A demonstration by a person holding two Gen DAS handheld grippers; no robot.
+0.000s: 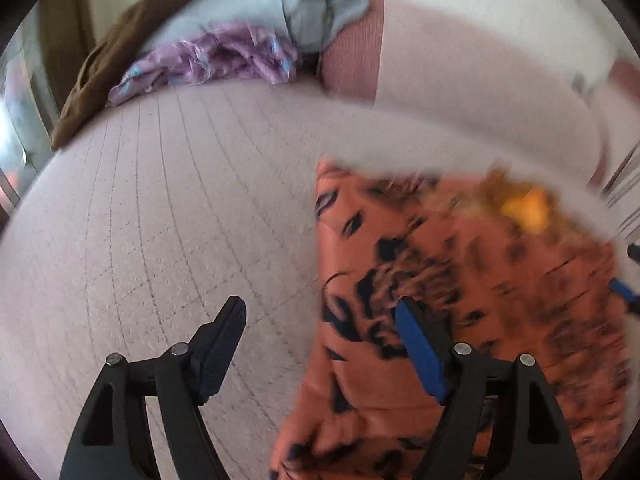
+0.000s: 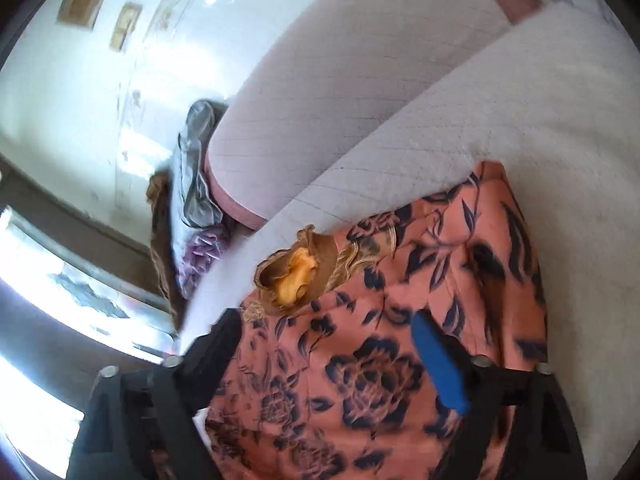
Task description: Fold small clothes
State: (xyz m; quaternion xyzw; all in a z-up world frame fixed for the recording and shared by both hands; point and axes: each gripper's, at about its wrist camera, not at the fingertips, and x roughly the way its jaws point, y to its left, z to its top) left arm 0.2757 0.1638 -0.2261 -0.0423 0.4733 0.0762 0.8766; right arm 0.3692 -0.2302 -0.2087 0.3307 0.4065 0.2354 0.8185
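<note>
The pale pink quilted sofa seat carried everything, and its soft, curved surface was the first risk: a fold made on it could slide or open again, in my judgement. The salmon-orange garment with dark navy flower print lay spread on this seat, with its brown frilled neck opening and yellow lining turned toward the far edge. This edge dropped to the floor, so a strong pull that way might drag the cloth off the seat.

The pile of other clothes, grey-blue, purple and brown, sat well apart at the end of the seat and should not disturb the work.

The left gripper was spread wide and held nothing; one finger was over the bare seat and the blue-padded one over the edge of the garment. The left view was blurred, so a grasp taken in such quick motion could miss the edge or catch only one layer. The right gripper was also spread, over the middle of the garment, pinching nothing. A grasp there, not at a corner, would bunch the thin cloth rather than fold it.
</note>
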